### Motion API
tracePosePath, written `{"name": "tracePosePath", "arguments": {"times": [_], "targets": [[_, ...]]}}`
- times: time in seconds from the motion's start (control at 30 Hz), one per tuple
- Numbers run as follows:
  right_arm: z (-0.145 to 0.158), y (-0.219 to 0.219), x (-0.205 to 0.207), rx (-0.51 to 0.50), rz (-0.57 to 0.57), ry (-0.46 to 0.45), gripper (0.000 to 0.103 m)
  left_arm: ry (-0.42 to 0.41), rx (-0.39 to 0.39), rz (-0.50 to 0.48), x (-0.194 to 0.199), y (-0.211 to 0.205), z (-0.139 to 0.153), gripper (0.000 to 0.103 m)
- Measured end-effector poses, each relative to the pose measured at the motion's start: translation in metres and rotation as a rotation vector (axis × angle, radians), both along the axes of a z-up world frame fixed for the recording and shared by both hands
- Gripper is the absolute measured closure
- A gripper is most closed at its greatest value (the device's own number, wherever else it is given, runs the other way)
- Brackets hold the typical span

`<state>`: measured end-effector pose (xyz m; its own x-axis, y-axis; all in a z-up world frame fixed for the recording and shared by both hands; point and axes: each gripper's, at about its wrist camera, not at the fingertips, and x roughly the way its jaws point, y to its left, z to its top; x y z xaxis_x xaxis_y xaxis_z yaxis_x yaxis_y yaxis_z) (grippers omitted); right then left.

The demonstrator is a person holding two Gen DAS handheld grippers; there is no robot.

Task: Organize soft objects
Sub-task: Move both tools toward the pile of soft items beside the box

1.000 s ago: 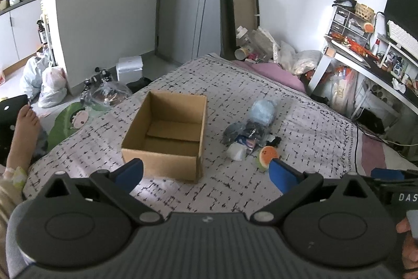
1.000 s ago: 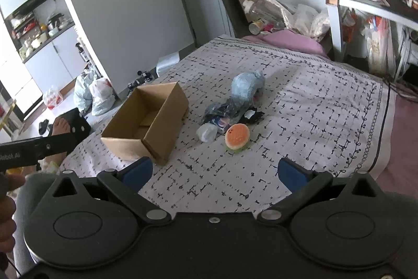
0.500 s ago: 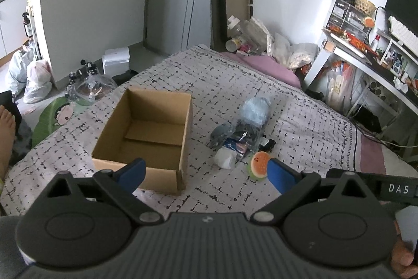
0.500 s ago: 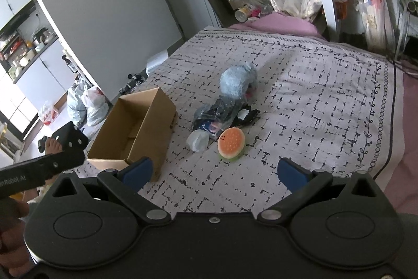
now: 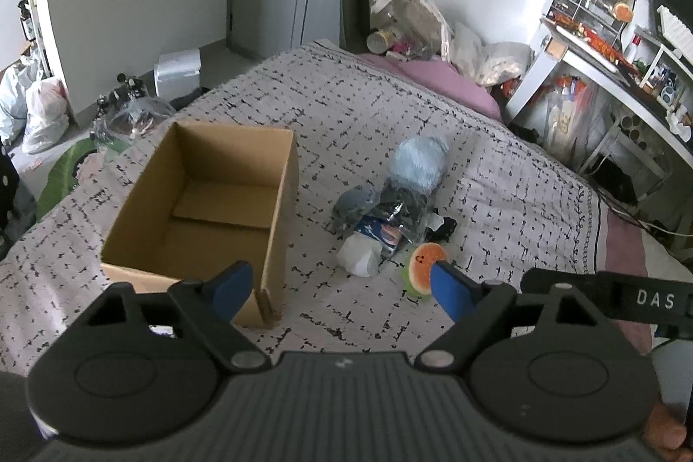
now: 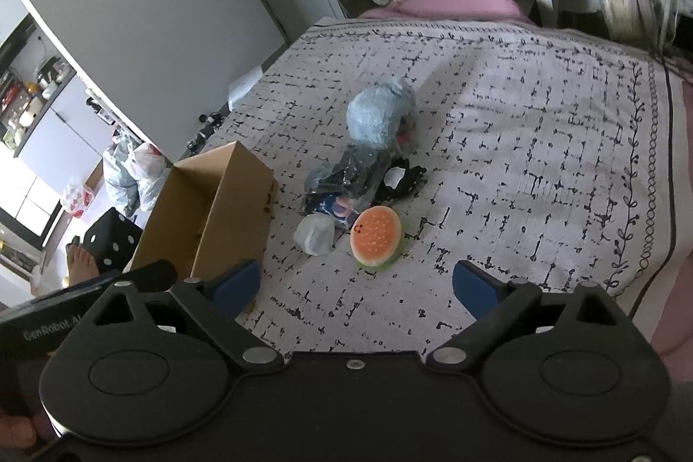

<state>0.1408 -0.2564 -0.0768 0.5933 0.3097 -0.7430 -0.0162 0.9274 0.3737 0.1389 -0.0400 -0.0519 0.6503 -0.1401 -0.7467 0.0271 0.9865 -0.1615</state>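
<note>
An open, empty cardboard box (image 5: 203,211) (image 6: 208,211) sits on the patterned bedspread (image 5: 355,107). To its right lies a pile of soft things: a pale blue plush (image 5: 418,163) (image 6: 377,113), a clear bag of dark items (image 5: 392,217) (image 6: 346,180), a white pouch (image 5: 359,256) (image 6: 314,234), a black and white piece (image 6: 400,178) and a watermelon-slice toy (image 5: 422,267) (image 6: 376,236). My left gripper (image 5: 340,284) is open above the box's near right corner. My right gripper (image 6: 357,282) is open just short of the watermelon toy. Both are empty.
A pink pillow (image 5: 437,79) and bags with bottles (image 5: 403,24) lie at the bed's far end. A cluttered white desk (image 5: 606,63) stands at the right. Bags and a green mat (image 5: 65,167) lie on the floor at the left. A foot (image 6: 80,265) shows by a black dice cube.
Both grippers have moved forward and lower toward the pile, so the box and toys look larger. The fingers stay open. Nothing on the bed has moved.
</note>
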Motion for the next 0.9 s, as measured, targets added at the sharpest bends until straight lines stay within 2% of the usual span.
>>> {"name": "tracePosePath", "arguments": {"times": [0.07, 0.2, 0.27, 0.63, 0.87, 0.9], "targets": [[-0.005, -0.001, 0.005, 0.015, -0.005, 0.016, 0.012, 0.010, -0.001, -0.004, 0.006, -0.002, -0.004, 0.022], [-0.015, -0.002, 0.015, 0.032, -0.017, 0.037, 0.012, 0.052, -0.011, -0.006, 0.018, -0.004, -0.016, 0.033], [-0.019, -0.002, 0.020, 0.030, -0.024, 0.044, 0.017, 0.072, -0.013, -0.005, 0.023, -0.005, -0.022, 0.035], [-0.045, -0.006, 0.049, 0.073, -0.072, 0.124, 0.031, 0.177, 0.001, -0.013, 0.054, -0.017, -0.054, 0.037], [-0.062, -0.007, 0.066, 0.096, -0.093, 0.168, 0.040, 0.203, 0.010, -0.030, 0.071, -0.025, -0.071, 0.037], [-0.064, -0.007, 0.069, 0.099, -0.095, 0.177, 0.041, 0.209, 0.005, -0.030, 0.074, -0.025, -0.074, 0.040]]}}
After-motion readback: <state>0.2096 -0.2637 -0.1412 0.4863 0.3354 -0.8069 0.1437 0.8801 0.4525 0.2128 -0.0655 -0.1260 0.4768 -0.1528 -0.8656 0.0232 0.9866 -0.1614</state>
